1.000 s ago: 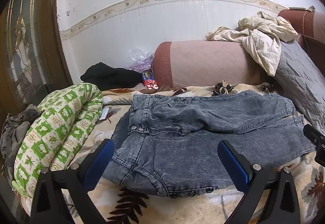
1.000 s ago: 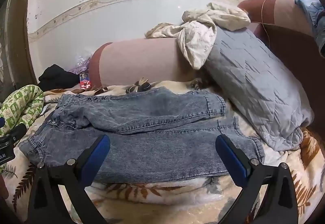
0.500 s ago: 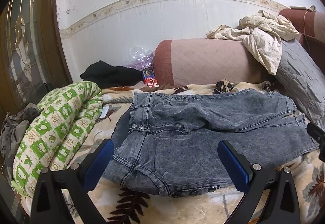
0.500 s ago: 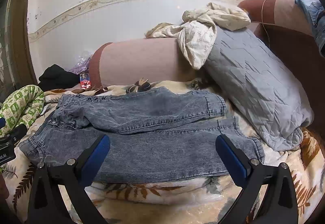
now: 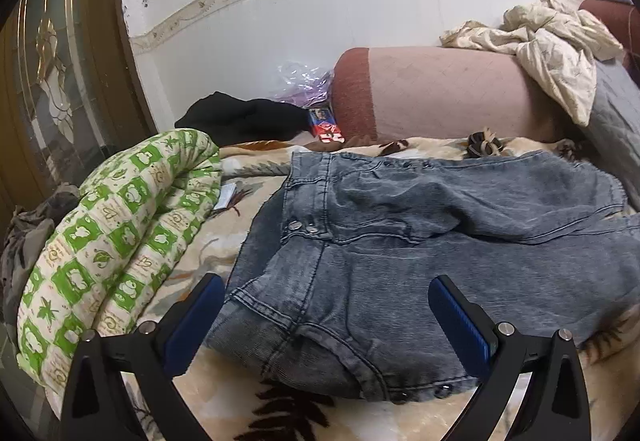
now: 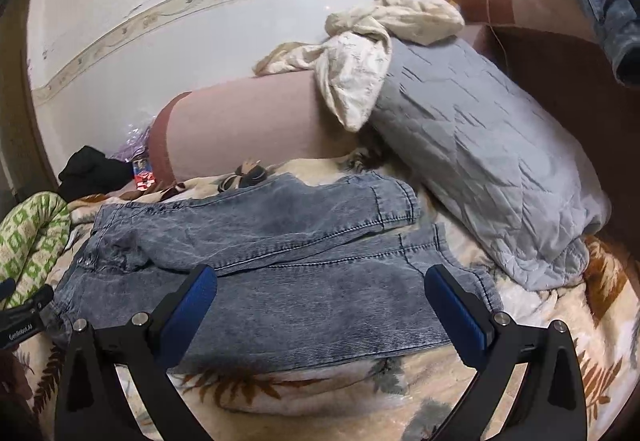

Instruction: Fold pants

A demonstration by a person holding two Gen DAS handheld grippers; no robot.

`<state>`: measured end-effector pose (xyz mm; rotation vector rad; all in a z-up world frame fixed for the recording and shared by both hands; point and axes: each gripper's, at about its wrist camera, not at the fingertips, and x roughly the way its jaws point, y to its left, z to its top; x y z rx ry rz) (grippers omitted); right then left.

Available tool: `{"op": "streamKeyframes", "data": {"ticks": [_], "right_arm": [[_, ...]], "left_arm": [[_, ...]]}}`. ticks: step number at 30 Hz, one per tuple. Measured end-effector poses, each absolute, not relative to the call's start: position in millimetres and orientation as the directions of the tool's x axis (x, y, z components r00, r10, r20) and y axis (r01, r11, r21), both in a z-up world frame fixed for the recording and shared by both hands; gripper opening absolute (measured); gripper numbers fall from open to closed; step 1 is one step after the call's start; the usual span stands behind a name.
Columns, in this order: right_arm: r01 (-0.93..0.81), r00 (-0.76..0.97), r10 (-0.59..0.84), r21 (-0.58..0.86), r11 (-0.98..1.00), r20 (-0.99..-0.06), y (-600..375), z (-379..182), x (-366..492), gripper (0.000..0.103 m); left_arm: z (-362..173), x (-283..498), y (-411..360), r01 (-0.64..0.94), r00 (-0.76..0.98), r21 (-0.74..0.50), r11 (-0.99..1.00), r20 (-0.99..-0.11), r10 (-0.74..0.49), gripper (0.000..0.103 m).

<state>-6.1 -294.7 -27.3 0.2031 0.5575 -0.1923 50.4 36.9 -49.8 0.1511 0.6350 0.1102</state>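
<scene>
The grey jeans [image 5: 420, 241] are lying flat on the leaf-print blanket [image 6: 360, 401], their cuffs running past the left view's edge, while the left gripper [image 5: 322, 315] and right gripper [image 6: 320, 305] are hovering wide open, gripping nothing.

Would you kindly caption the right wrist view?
Open right gripper above grey acid-washed denim pants laid lengthwise on a leaf-patterned blanket.
</scene>
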Motion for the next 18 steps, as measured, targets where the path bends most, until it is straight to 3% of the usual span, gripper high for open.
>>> {"op": "streamKeyframes", "data": {"ticks": [18], "right_arm": [[0.192,0.811,-0.091,0.116,0.975,-0.578,-295,-33,7,0.103]], "left_arm": [[-39,93,98,-0.193,0.761,0.142,0.971,-0.603,0.239,0.103]]}}
